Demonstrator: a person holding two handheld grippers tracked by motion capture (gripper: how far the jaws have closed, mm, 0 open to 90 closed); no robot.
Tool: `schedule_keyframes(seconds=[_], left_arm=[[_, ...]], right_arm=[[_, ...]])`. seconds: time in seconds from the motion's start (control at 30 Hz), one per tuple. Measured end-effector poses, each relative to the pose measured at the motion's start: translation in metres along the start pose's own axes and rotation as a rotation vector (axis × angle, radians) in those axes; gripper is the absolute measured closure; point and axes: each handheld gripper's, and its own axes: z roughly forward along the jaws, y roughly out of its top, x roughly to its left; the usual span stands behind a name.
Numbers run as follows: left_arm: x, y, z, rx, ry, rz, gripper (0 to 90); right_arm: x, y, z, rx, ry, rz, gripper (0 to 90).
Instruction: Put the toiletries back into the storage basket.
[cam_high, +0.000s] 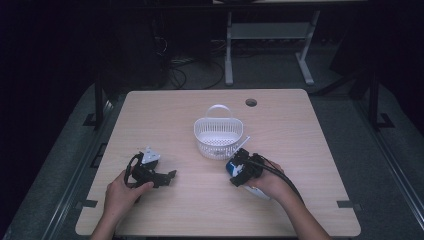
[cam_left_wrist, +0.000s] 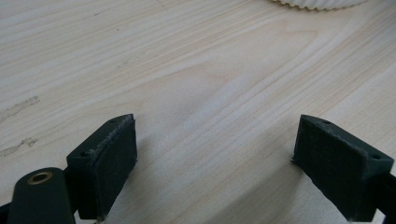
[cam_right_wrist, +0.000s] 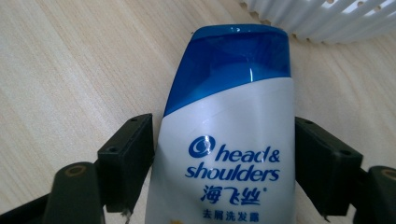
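Near the tabletop's (cam_high: 150, 210) front edge, the right gripper (cam_right_wrist: 224, 154) clamps a Head & Shoulders shampoo bottle (cam_right_wrist: 229, 140) beside the white basket (cam_high: 218, 135); the left gripper (cam_left_wrist: 215, 154) is wide open, holding nothing, with bare wood around.

A light wooden table with a pale grain (cam_high: 300, 150) fills the middle of the high view, and a small round cable hole (cam_high: 251, 102) sits near its far edge. Beyond that edge, on the dark grey floor (cam_high: 345, 130), stands a light grey metal desk frame with two legs (cam_high: 229, 50). A tangle of black cables (cam_high: 190, 70) lies on the floor to the left of that frame. Dark metal rails (cam_high: 390, 150) run along the floor on both sides of the table.
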Motion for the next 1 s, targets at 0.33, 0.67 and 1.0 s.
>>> schedule_keyframes(seconds=[0.33,0.67,1.0], left_arm=[[0.0,-0.0001,0.0,0.0,0.0,0.001,12.9],[0.0,-0.0001,-0.0001,0.0,-0.001,0.002,12.9],[0.0,-0.0002,0.0001,-0.002,-0.001,0.001,12.9]], right_arm=[[0.0002,0.0037,-0.0011,0.02,0.0,-0.004,32.4],[-0.0002,0.0034,-0.0015,0.017,-0.003,0.002,34.2],[-0.0055,-0.0014,-0.0091,-0.041,0.046,0.041,34.5]])
